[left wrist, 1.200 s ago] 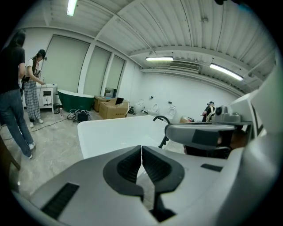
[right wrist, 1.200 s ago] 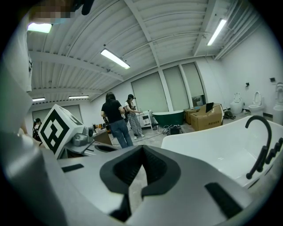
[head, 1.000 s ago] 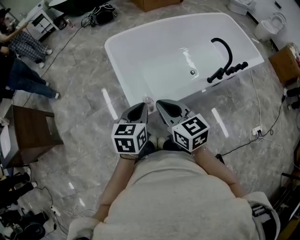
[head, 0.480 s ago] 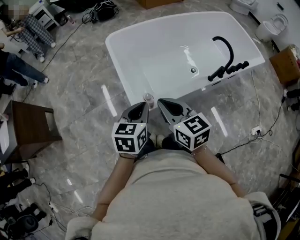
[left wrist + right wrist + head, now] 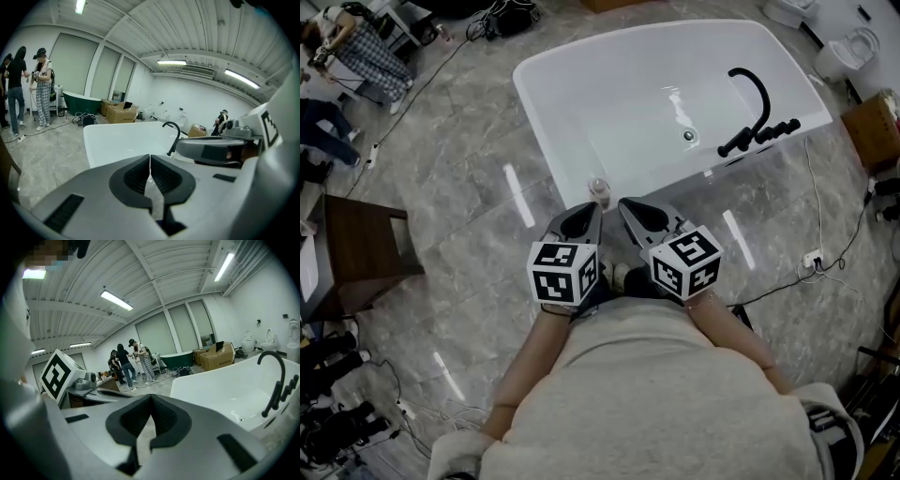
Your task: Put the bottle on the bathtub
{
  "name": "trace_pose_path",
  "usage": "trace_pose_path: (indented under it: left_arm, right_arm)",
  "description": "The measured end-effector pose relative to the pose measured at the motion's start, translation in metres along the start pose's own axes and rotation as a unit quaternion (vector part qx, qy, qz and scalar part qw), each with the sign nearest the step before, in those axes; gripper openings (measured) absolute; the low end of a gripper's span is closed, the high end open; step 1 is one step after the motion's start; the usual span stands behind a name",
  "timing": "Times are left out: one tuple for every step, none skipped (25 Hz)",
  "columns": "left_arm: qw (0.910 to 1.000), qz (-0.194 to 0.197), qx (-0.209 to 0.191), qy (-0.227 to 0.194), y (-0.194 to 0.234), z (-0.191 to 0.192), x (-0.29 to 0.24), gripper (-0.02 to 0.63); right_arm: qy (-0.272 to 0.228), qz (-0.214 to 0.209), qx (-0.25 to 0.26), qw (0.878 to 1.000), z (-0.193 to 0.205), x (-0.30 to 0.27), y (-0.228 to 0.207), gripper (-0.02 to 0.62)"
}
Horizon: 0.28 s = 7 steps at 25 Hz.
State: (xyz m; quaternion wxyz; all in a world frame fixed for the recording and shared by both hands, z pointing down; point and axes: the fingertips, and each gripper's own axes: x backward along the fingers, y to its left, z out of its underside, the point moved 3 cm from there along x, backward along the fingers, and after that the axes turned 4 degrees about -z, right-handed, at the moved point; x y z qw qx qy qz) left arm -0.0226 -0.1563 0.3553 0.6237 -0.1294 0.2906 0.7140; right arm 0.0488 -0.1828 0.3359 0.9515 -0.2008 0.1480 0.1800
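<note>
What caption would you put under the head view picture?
Left gripper and right gripper, both shut, beside a small bottle on the rim of the white bathtub.
</note>
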Motion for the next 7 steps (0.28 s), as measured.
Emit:
trace_pose_path:
  left_arm:
    - [1.0000,0.000,0.000,0.000,0.0002,0.0008,0.0011,0.009]
    - [1.0000,0.000,0.001,0.001,0.0005,0.0021,0.0019,0.009]
    - [1.0000,0.001,0.003,0.003,0.0010,0.0036,0.0025,0.009]
    - [1.0000,0.002,0.006,0.004,0.0017,0.0049,0.0028,0.009]
    - [1.0000,0.003,0.008,0.004,0.0026,0.0059,0.0031,0.009]
    - [0.9999,0.003,0.010,0.005,0.0036,0.0067,0.0033,0.009]
    - [0.9999,0.002,0.012,0.005,0.0046,0.0075,0.0036,0.009]
  right_arm:
    - [-0.001,0.001,0.002,1.000,-0.0003,0.0003,0.0009,-0.002]
    - [-0.001,0.001,0.002,1.000,-0.0002,0.0006,0.0015,-0.002]
    - [-0.001,0.001,0.002,1.000,0.0002,0.0009,0.0018,-0.002]
    - [-0.001,0.002,0.001,1.000,0.0009,0.0012,0.0017,-0.002]
    - [-0.001,0.003,-0.001,1.000,0.0019,0.0016,0.0015,-0.002]
    - [0.000,0.004,-0.003,1.000,0.0030,0.0020,0.0013,-0.002]
    - [0.000,0.004,-0.005,1.000,0.0041,0.0024,0.0010,-0.002]
